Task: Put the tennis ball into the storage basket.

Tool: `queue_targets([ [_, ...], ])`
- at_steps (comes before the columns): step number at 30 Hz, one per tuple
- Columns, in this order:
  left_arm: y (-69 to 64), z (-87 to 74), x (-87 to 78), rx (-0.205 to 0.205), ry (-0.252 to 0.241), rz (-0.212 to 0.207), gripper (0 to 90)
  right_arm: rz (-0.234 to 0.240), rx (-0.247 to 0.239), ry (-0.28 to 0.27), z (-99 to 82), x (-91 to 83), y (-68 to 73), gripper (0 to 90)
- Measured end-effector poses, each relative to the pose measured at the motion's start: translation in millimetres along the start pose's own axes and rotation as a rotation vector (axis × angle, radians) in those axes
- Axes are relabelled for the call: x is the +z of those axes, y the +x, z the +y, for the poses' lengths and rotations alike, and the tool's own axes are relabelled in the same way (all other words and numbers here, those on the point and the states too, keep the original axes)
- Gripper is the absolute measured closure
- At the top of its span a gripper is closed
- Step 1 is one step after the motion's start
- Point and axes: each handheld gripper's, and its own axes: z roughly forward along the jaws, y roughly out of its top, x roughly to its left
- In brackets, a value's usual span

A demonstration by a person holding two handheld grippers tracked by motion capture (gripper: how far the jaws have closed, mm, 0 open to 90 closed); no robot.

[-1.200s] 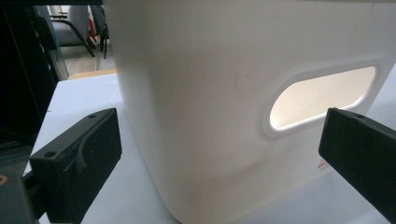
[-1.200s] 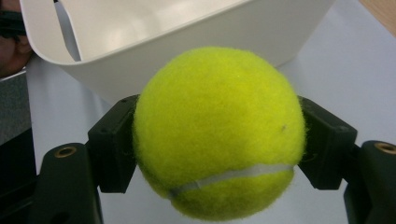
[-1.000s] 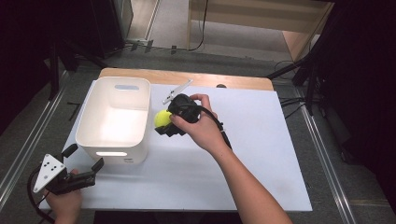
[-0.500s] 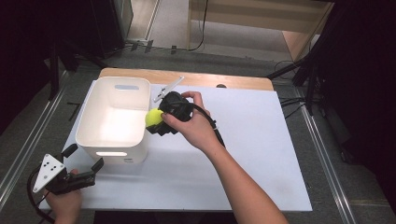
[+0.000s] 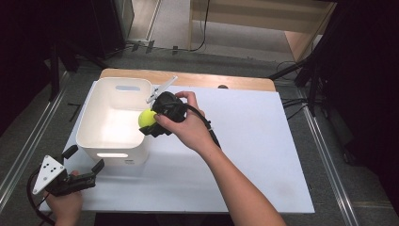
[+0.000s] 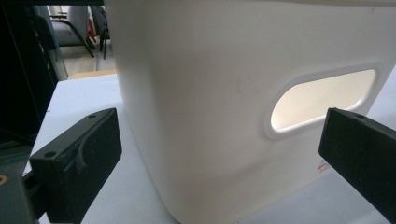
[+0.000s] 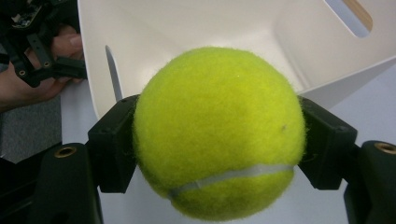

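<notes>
At the near left corner: the left gripper (image 5: 80, 173) sits low in the person's left hand (image 5: 64, 203), its grey three-cornered plate on top.
Left jaws: spread wide with nothing between them; in the left gripper view they stand to either side of the near wall of the white bin (image 6: 243, 116), apart from it.
Near wall of the bin: an oval handle slot shows in it, bright from inside.
Surface: a white table sheet (image 5: 263, 155) carries the bin at its left part.
Middle, over the bin's right rim: the right gripper (image 5: 151, 120) is held by the person's right hand (image 5: 188, 127), forearm coming in from the bottom.
Right jaws: clamped on a yellow-green tennis ball (image 7: 217, 133), one pad pressing each side.
Ball position: at the bin's right wall, up at rim height (image 5: 147, 117), with the bin's open inside behind it in the right gripper view.
Far edge: a wooden strip (image 5: 197, 79) runs along the back of the sheet.
</notes>
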Motion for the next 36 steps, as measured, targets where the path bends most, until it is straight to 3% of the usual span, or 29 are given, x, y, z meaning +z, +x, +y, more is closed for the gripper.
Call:
queue_targets([
  [16, 0.1, -0.1, 0.3, -0.005, -0.005, 0.0, 0.0, 0.027, -0.028, 0.001, 16.2, 16.1, 10.9, 24.2],
  [36, -0.4, 0.0, 0.7, 0.001, -0.002, 0.001, 0.0, 0.051, -0.066, 0.035, 19.4, 45.5, 15.5, 24.1],
])
